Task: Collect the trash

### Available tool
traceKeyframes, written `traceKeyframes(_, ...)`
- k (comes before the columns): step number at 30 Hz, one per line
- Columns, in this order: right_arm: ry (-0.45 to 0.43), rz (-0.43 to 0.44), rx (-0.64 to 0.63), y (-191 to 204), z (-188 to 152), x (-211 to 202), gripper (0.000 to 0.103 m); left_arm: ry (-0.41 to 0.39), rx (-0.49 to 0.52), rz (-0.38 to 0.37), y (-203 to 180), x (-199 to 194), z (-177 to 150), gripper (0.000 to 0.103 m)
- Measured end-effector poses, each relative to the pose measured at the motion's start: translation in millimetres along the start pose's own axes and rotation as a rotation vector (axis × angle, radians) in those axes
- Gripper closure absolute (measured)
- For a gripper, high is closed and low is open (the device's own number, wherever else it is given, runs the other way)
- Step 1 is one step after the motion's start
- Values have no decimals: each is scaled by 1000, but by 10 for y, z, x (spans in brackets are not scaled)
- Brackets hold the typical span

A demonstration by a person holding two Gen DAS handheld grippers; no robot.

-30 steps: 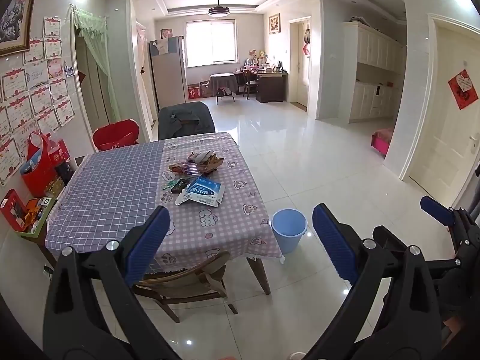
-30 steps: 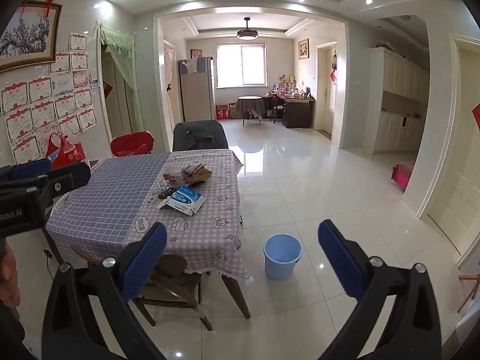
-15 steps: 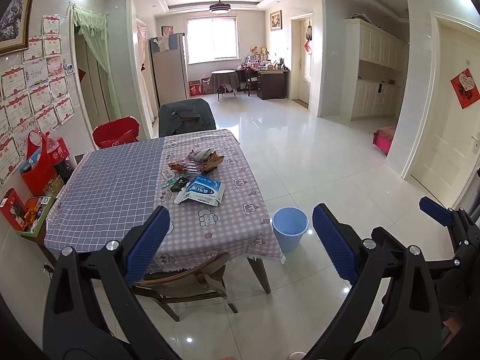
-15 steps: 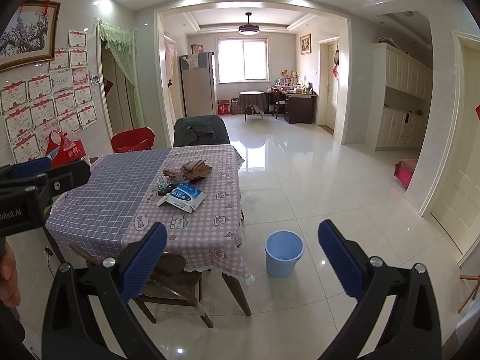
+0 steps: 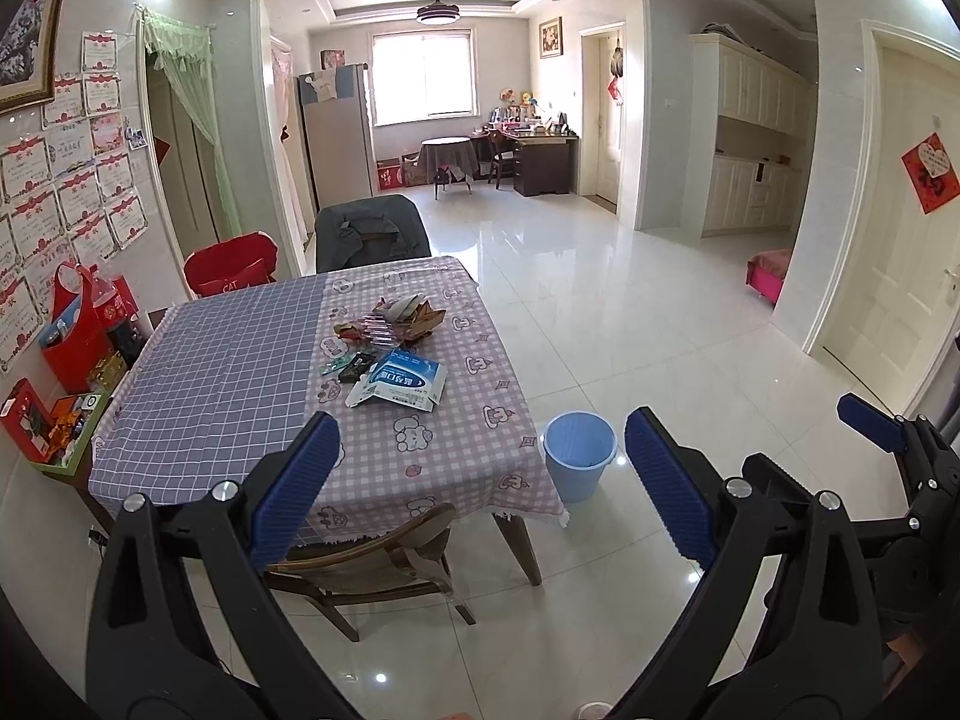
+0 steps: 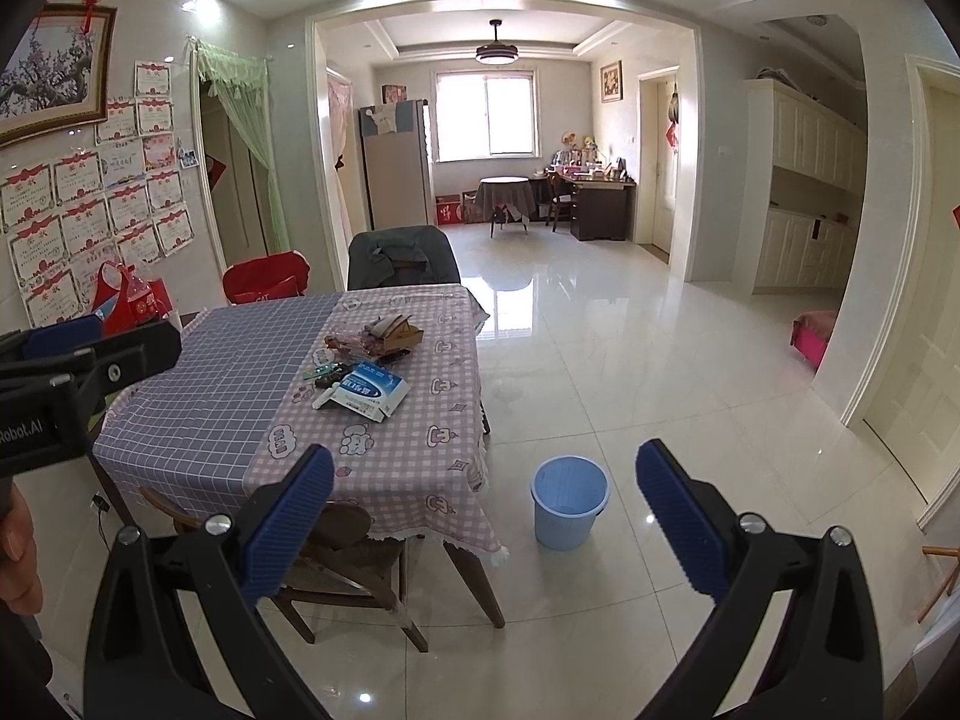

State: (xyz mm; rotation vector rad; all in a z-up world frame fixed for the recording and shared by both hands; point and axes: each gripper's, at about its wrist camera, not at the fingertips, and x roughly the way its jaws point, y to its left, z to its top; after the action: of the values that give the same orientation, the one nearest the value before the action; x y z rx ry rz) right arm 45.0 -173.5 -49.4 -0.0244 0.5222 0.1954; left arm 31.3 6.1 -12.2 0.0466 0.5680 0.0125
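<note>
Trash lies on the checked tablecloth of the table (image 5: 228, 396) (image 6: 216, 408): a blue-and-white packet (image 5: 403, 385) (image 6: 369, 391), small dark wrappers (image 5: 354, 365) (image 6: 327, 373) and a brown crumpled pile (image 5: 399, 318) (image 6: 378, 336). A light blue bucket (image 5: 579, 455) (image 6: 569, 501) stands on the floor by the table's near right corner. My left gripper (image 5: 483, 483) and right gripper (image 6: 486, 519) are both open and empty, well short of the table. The right gripper also shows in the left wrist view (image 5: 870, 420).
A wooden chair (image 5: 366, 570) (image 6: 336, 546) is tucked under the table's near side. A dark-draped chair (image 5: 372, 237) and a red one (image 5: 231, 270) stand at the far side. Red bags and boxes (image 5: 78, 336) sit left by the wall. Glossy tiled floor (image 5: 660, 330) spreads right.
Both views have drifted slightly closer to the table. The grippers stay open and nothing on the table has moved.
</note>
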Motion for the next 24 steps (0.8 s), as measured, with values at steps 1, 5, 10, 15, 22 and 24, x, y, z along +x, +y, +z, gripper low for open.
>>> traceKeyframes(1, 1, 0, 0, -4, -1, 0, 4, 0, -1, 1, 7, -3, -5, 9)
traceKeyframes(5, 5, 4, 5, -22, -21, 0, 4, 2, 0, 3, 36, -21, -33, 9)
traceKeyframes(10, 9, 6, 7, -21, -40, -2, 4, 2, 0, 0, -41, 15, 17, 9)
traceKeyframes(15, 11, 6, 9, -30, -49, -5, 4, 3, 0, -1, -48, 12, 4, 9)
traceKeyframes(22, 9, 4, 10, -28, -72, -12, 4, 3, 1, 1, -70, 21, 7, 9)
traceKeyframes(24, 10, 2, 9, -24, -78, -10, 4, 4, 1, 1, -72, 22, 10, 9)
